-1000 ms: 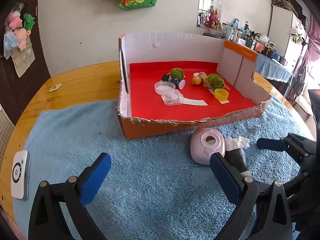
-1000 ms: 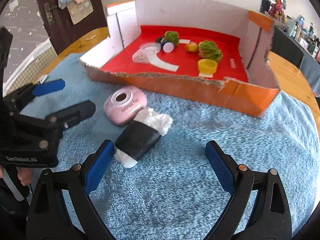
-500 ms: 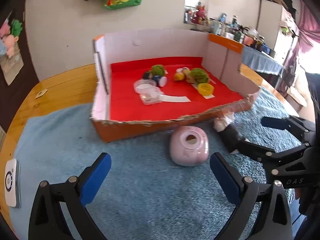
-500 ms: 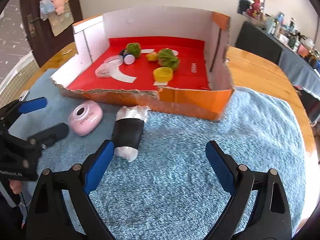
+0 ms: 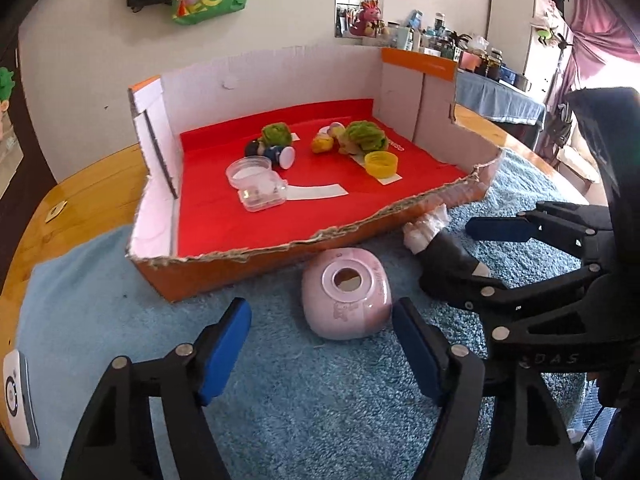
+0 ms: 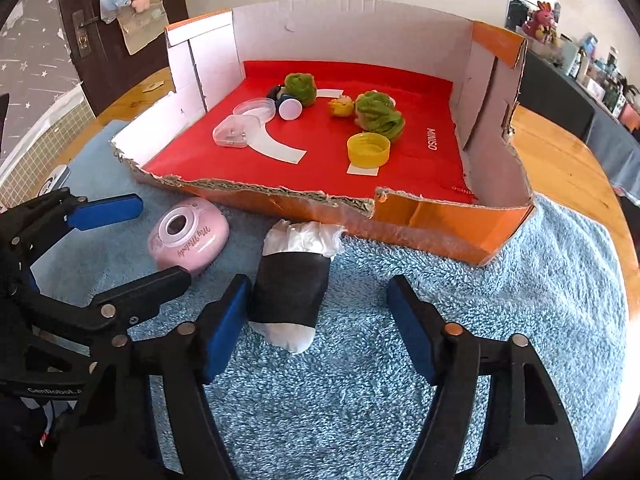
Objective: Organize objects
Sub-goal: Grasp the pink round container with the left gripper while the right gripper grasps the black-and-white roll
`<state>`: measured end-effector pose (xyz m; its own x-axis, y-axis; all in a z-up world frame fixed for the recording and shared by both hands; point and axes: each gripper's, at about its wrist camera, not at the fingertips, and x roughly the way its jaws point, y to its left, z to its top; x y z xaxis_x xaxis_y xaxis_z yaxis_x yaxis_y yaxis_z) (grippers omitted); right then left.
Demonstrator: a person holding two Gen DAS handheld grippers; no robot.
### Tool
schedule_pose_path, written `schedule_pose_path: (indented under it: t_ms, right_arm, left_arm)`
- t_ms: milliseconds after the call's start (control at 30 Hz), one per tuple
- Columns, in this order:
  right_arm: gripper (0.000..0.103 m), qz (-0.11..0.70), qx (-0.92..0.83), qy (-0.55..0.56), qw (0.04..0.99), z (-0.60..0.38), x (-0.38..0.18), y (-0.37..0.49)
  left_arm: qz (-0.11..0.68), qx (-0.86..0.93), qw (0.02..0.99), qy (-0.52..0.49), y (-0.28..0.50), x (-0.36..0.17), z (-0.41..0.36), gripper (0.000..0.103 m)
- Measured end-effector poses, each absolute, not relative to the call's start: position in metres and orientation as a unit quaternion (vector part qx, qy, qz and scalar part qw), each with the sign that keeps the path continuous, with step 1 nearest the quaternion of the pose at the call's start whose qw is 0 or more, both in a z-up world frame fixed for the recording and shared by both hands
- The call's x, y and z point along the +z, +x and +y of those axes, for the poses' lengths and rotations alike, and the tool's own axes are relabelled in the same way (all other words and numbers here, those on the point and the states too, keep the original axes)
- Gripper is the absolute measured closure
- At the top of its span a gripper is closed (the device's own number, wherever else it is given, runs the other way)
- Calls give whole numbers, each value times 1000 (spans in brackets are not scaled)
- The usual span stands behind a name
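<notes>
On the towel, both our jaws have just been narrowing, ungripped; centre left gripper on pink case, right gripper on roll.

Both wrist fisheye views look forward and steeply down along their own tool, close above the blue towel on the counter. The left view faces the cardboard box from its left; the right view from its right. Both share box, pink case and wrapped roll.
</notes>
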<state>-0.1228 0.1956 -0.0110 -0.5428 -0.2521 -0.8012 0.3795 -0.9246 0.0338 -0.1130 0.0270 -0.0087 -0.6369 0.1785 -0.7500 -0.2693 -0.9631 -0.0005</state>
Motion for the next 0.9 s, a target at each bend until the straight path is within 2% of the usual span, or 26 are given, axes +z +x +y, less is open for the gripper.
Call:
schedule_pose_path:
  t_ms: [67, 200, 367, 900]
  right_arm:
    - [54, 68, -875, 442, 183, 198, -10, -122]
    - [69, 68, -873, 443, 192, 197, -9, -121]
    - [69, 66, -874, 440, 193, 197, -9, -120]
    - [69, 37, -876, 427, 220, 196, -1, -100]
  left_arm:
    - [56, 902, 123, -410, -116, -10, 28, 27]
    - [56, 899, 123, -417, -121, -13, 33, 35]
    - [46, 897, 125, -422, -121, -15, 35, 52]
    - [14, 901, 127, -415, -103, -8, 24, 52]
